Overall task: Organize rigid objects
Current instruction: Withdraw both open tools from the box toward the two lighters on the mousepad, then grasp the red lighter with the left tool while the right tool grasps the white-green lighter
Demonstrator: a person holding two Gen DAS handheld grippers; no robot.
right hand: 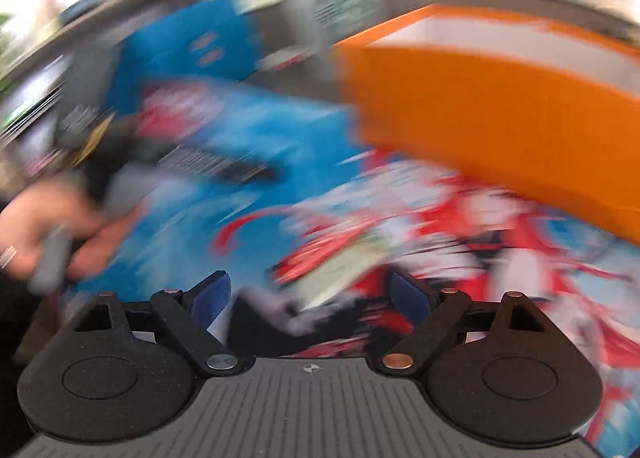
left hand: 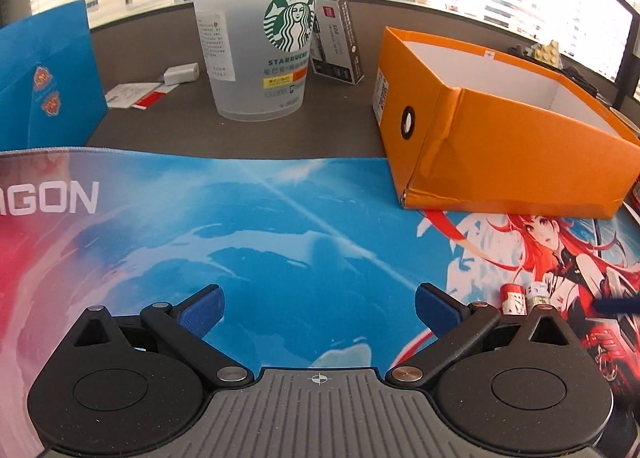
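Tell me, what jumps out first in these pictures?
The open orange box on the right, its near end resting on the bright anime desk mat. Behind the mat stands a frosted Starbucks cup, upright on the grey desk. Near the left claw, which hangs open, two small bottles lie on the mat.

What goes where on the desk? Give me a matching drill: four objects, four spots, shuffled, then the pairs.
Objects:
1. orange box
2. Starbucks cup
3. blue paper bag
4. two small bottles

Spots:
A. far left, standing
B. on the mat, near right
C. bare desk, centre back
D. right, front corner on the mat

Pairs: 1-D, 2-C, 3-A, 4-B
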